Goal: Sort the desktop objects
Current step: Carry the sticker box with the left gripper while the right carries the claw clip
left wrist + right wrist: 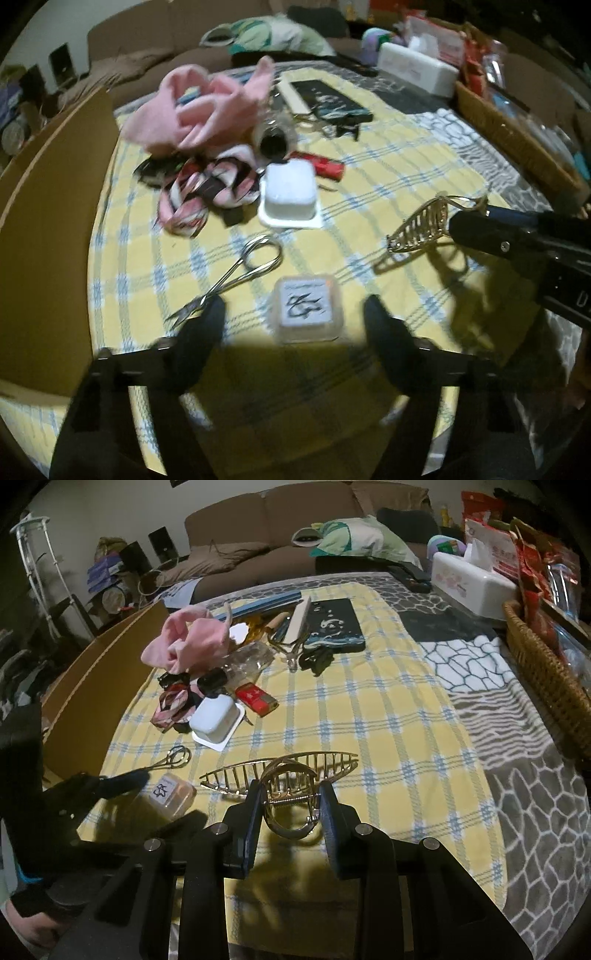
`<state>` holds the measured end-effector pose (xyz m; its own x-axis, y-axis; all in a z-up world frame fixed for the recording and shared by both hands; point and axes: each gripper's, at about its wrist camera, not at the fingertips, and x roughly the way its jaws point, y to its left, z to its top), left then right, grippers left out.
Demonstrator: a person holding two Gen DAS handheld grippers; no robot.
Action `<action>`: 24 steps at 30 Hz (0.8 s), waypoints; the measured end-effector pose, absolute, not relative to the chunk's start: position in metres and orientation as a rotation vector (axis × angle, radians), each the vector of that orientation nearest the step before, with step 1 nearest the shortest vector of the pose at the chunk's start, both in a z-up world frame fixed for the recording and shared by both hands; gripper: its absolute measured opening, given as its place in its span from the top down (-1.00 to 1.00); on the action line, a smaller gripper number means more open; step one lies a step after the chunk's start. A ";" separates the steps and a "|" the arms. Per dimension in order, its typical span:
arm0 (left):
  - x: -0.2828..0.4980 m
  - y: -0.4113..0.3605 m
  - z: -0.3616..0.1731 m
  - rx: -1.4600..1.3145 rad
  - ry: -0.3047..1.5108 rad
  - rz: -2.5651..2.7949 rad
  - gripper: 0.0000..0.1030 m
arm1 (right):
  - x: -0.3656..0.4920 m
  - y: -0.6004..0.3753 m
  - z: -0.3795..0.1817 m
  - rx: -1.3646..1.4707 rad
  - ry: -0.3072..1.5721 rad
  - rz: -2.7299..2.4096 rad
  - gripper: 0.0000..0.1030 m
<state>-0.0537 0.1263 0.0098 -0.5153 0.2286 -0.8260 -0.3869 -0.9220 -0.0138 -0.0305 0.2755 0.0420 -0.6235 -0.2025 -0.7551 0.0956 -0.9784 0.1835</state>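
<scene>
Two pickups underway: right gripper (290, 805) clamped on gold hair claw (288, 775); left gripper (295, 321) apart, straddling small clear box (304, 308). Next: close, lift.

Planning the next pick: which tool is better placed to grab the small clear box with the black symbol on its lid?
Left. The left tool already straddles the small clear box, open, a finger on each side. The right tool is shut on the gold hair claw.
</scene>
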 end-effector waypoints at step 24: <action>-0.025 -0.105 0.191 -1.035 -0.083 2.656 0.28 | -0.019 0.149 0.177 0.970 -0.102 -2.599 0.42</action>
